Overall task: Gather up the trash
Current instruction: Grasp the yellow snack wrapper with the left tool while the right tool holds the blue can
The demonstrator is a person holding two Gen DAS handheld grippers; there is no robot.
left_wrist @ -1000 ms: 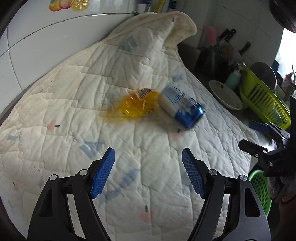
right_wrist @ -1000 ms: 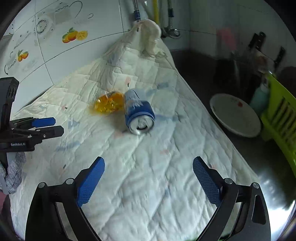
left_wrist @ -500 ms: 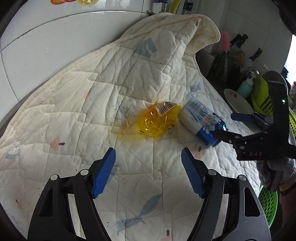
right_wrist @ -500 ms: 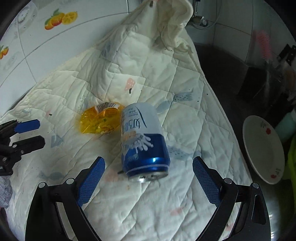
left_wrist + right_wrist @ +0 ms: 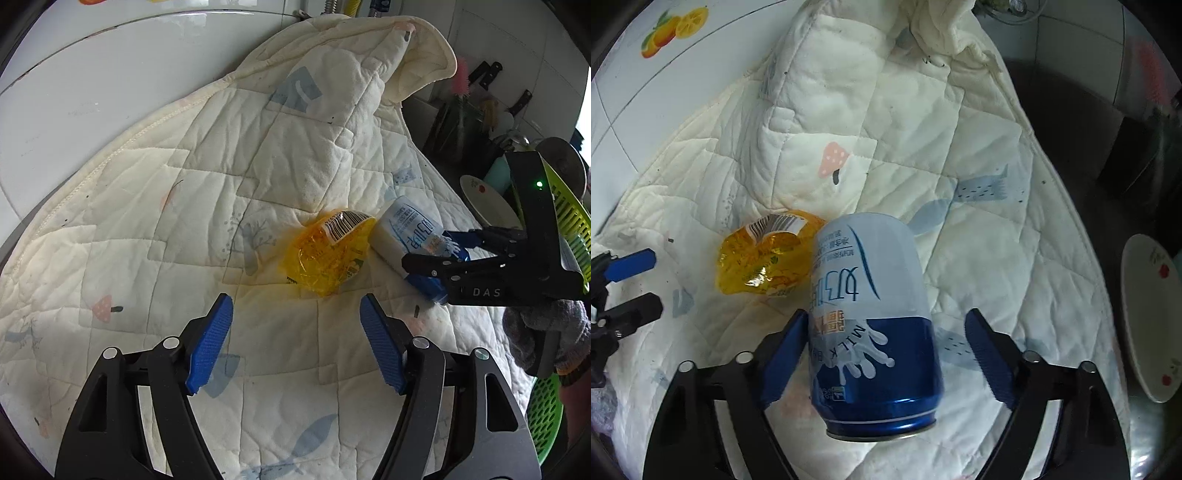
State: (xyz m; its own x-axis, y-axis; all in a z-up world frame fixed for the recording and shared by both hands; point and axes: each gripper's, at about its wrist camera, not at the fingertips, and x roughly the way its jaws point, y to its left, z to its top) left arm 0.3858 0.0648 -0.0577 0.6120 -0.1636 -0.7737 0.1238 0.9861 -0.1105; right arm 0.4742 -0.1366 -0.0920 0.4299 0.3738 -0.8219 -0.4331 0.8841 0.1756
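A blue and white milk can (image 5: 871, 314) lies on its side on a cream quilt (image 5: 923, 122). A crumpled yellow wrapper (image 5: 764, 264) lies against the can's left side. My right gripper (image 5: 886, 354) is open and straddles the can, its left pad close to the can's side. In the left wrist view my left gripper (image 5: 295, 339) is open, just short of the yellow wrapper (image 5: 328, 254), with the can (image 5: 406, 232) and the right gripper (image 5: 436, 254) to the right.
A white plate (image 5: 1148, 321) lies on the dark counter to the right. A lime dish rack (image 5: 569, 221) and a green basket (image 5: 546, 410) are at the right edge. A knife block and utensils stand behind. A tiled wall (image 5: 92, 85) borders the quilt on the left.
Both grippers moved forward. The right gripper closed in until the can lies between its fingers. The left gripper came nearer the yellow wrapper. Both stayed open.
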